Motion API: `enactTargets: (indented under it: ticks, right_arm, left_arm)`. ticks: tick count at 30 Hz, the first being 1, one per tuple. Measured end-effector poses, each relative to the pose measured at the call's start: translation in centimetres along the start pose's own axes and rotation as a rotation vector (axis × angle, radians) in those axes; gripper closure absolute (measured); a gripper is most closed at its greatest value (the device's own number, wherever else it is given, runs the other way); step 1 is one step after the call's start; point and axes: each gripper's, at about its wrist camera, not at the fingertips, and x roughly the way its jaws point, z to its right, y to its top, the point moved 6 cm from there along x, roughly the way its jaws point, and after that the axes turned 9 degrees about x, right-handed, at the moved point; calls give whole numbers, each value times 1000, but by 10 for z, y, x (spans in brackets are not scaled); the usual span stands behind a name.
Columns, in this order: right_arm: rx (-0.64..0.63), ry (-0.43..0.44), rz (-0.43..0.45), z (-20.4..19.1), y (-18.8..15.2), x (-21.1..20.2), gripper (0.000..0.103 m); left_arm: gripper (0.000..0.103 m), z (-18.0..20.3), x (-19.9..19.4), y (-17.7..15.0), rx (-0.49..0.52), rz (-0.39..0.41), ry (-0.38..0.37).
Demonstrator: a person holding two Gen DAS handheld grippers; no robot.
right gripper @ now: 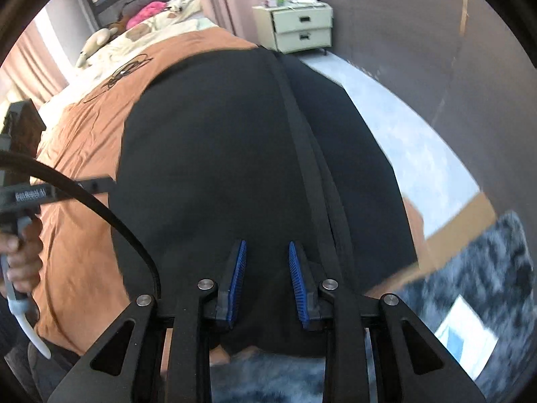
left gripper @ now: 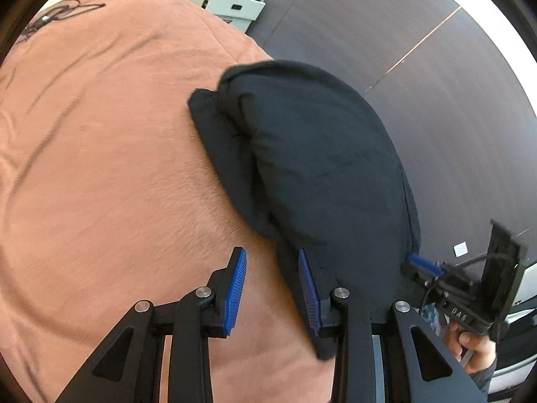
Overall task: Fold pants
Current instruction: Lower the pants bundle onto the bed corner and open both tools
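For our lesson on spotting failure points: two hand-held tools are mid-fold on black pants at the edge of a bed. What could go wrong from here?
1. The left tool has mostly orange bedspread in its gap, and the black pants lie against one finger only. Closing now may pinch bedding.
2. The pants overhang the bed edge above the floor, so if the right tool loses its grip they may slide off.
3. The cable crosses the cloth and could snag.

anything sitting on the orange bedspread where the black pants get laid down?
Nothing visible in the way. In the left wrist view the orange bedspread beside the black pants is bare fabric; a thin dark cable lies only at its far end, well clear of the pants.
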Motion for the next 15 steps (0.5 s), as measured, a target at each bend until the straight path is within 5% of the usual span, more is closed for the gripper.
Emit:
enactTargets:
  ticks: [9, 11, 15]
  right_arm:
    - [100, 8, 54, -6, -22, -51, 74]
    - [111, -6, 82, -10, -29, -65, 53]
    - [117, -21, 139, -21, -39, -94, 33]
  left_arm:
    - [65, -5, -84, -17, 10, 60, 31]
    - [53, -5, -97, -18, 14, 70, 47]
    - [39, -5, -121, -13, 32, 106, 72]
